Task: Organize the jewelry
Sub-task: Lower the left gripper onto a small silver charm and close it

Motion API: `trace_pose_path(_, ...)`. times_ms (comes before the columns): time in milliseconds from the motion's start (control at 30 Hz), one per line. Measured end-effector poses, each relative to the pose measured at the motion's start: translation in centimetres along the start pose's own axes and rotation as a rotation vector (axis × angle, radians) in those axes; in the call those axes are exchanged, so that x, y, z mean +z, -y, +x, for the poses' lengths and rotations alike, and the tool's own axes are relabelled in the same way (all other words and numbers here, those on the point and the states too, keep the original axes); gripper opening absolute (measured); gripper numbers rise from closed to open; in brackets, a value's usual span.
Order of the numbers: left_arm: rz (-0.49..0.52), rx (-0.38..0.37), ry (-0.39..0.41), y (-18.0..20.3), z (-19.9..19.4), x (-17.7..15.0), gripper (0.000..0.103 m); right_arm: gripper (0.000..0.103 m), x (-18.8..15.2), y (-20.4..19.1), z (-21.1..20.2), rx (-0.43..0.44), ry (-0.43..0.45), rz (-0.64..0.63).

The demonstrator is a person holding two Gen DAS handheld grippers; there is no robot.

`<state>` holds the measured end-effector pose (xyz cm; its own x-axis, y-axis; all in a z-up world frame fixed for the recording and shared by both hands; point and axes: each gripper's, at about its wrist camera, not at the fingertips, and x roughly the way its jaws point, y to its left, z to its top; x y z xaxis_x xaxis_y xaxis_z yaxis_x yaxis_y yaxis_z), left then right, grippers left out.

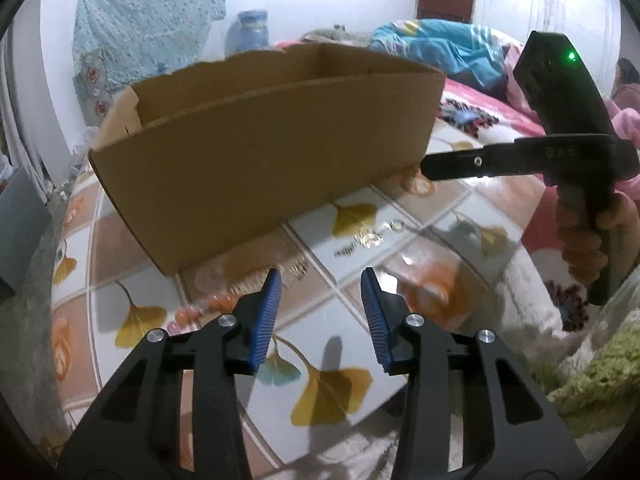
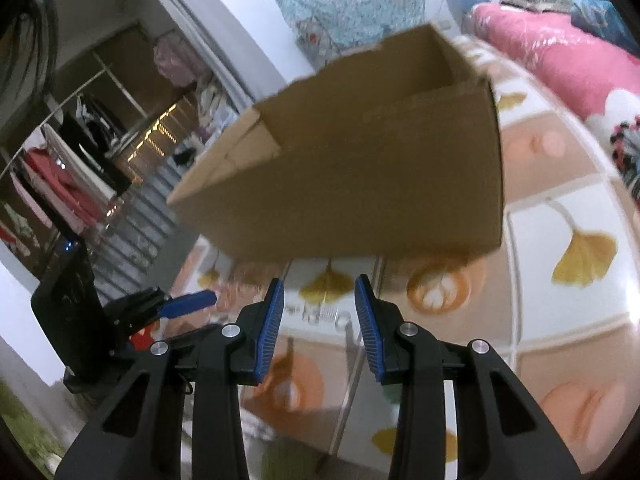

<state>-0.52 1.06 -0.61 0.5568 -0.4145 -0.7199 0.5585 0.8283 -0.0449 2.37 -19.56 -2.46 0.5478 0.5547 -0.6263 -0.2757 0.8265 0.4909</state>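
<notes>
Ahead of left claw (image 1: 322, 276): cardboard box (image 1: 260, 152), open-topped, set on the leaf-patterned cloth (image 1: 332, 392); probably placed there to receive the pieces.
Just beyond left claw's tips: small silver pieces (image 1: 368, 238) and a little ring (image 1: 397, 224), loose on the cloth between claw and box, slightly to the right; apparently left close to the box so that each carry is short.
Beside left claw's left fingertip: coiled metal strand (image 1: 298, 272), just past the pad, not touching it.
Left of and below that fingertip: bead bracelet (image 1: 204, 308), orange and pink, partly hidden behind the finger.
Left claw state: jaws partly apart, pads bare, nothing gripped; pitched downward at the cloth, seemingly sized for a small item.
Right claw (image 2: 320, 280) state: likewise partly apart, nothing between the pads; aimed at the foot of the box.
Just past right claw's tips: blurred metallic bits (image 2: 320, 314) on the cloth, too smeared to tell apart.
Right claw's holder: hand (image 1: 588, 248) wrapped round the handle, well right of left claw, keeping the tool low and level towards the box's near corner.
Stage judged: sorting barely under way; jewelry outside the box, interior of the box not visible.
Risk judged: tiny ring and thin strand likely to slip from ribbed pads unless squarely centred.
</notes>
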Motion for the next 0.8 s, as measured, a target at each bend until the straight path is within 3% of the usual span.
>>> trace_pose_path(167, -0.074, -0.003, -0.015, -1.6, 0.7, -0.4, 0.038, 0.037, -1.0, -0.2, 0.3, 0.007, -0.018, 0.009)
trace_pose_path(367, -0.196, -0.026, -0.086, -4.3, 1.4, -1.6, 0.037, 0.037, -1.2, -0.1, 0.2, 0.020, -0.014, 0.018)
trace_pose_path(567, -0.226, 0.051, -0.103, -5.6, 0.5, -2.4, 0.037, 0.037, -1.1, 0.6, 0.3, 0.023, -0.020, 0.037)
trace_pose_path(667, -0.207, 0.025, -0.060, -5.1, -0.1, -1.7, 0.036, 0.037, -1.2, 0.7, 0.2, 0.018, -0.017, 0.038)
trace_pose_path(800, -0.080, 0.003, -0.053, -2.6, 1.6, 0.3, 0.036, 0.037, -1.4, 0.8, 0.1, 0.011, -0.015, 0.039)
